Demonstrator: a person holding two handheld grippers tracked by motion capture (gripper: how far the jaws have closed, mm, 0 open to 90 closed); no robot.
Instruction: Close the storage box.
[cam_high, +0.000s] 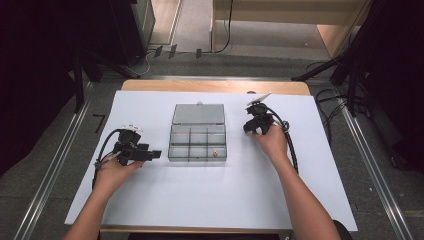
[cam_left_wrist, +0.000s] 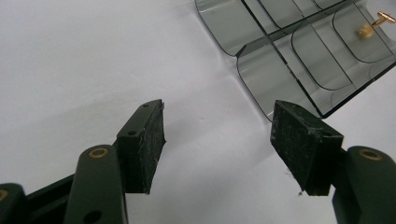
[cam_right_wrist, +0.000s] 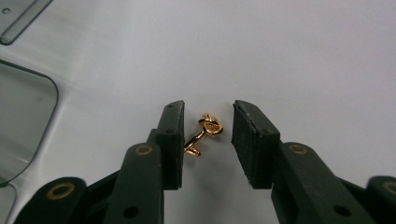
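1. your right hand-held gripper (cam_right_wrist: 205, 135) has its jaws apart around a small gold stud (cam_right_wrist: 205, 133) lying on the white bench (cam_right_wrist: 303, 56), just right of the clear compartment box (cam_high: 198, 142). the pads aren't pressing on it yet.
2. the stud looks like it sits nearer one pad, so i'd centre it before you squeeze, or it'll likely skid or flip.
3. keep the pad tips low to the bench and close slowly. the thing's tiny and will probably pop out if pinched off-centre.
4. your left hand-held gripper (cam_left_wrist: 217, 140) sits wide apart and empty by the box's near corner. a second gold piece (cam_left_wrist: 373, 25) already lies in one compartment.
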